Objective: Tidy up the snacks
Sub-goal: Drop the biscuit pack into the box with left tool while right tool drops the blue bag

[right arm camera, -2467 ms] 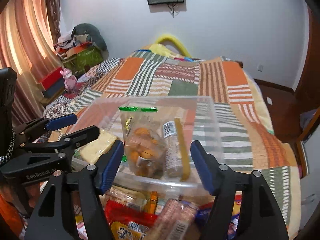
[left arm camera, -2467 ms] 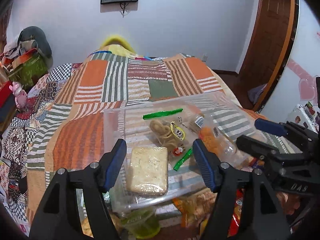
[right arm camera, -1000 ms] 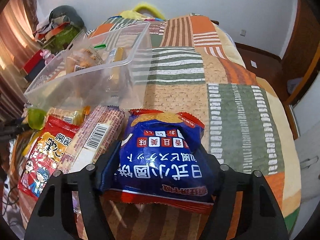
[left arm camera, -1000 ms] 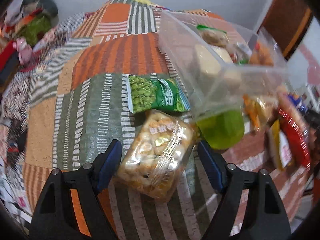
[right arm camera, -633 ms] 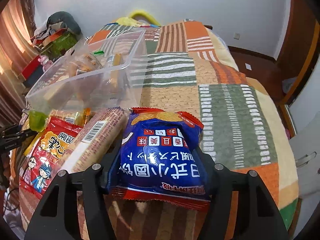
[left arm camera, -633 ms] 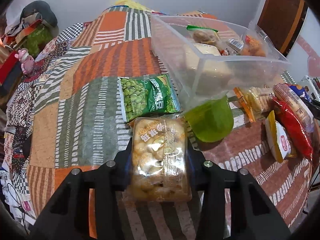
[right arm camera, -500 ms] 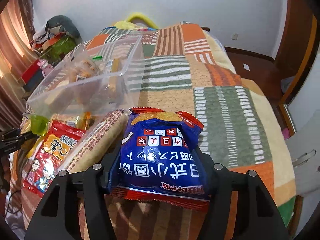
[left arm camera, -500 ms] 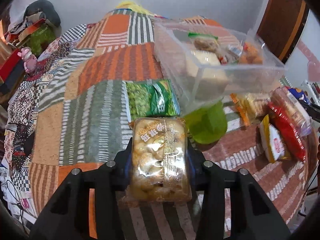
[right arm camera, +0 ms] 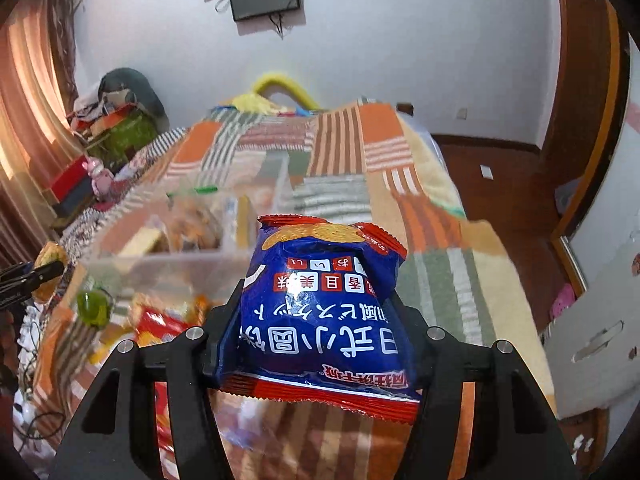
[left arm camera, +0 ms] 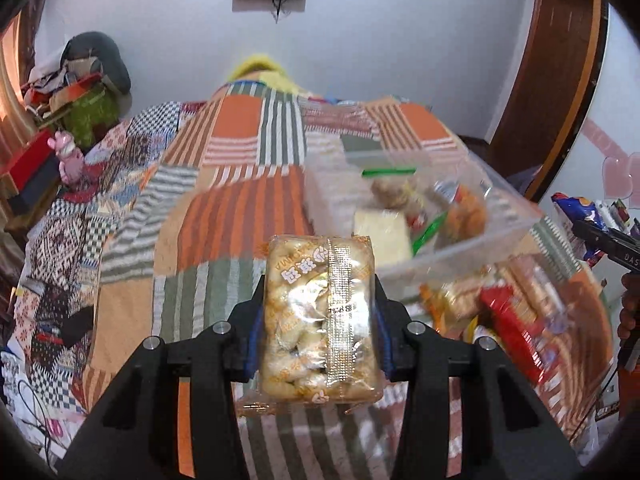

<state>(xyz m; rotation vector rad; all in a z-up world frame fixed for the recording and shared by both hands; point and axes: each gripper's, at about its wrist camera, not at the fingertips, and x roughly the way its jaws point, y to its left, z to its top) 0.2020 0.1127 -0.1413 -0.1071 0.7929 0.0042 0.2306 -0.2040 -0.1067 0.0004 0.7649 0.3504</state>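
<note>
Both packets were already pinched and off the quilt, so the step in hand looked like the carry to the clear plastic bin. To do it well, I judged, each packet should be brought over the rim before any release. It should then be set into a free patch of the bin, which already held a pale wafer block and some bagged snacks, rather than dropped from a height. The squeeze wanted to be firm yet light, since biscuits crush and a puffed bag slips.

The left gripper had its jaws drawn in against both sides of a clear pack of small biscuits, holding it clear of the patchwork bedspread, with the bin ahead and to its right. The right gripper was likewise clamped on a blue and red biscuit bag, its jaws closing a little further over the last moments. From that side, the bin sat ahead and to the left.

Both tools pointed forward and downward at a slant toward the bed. Loose packets, among them a red snack packet, lay on the bedspread near the bin's front wall.
</note>
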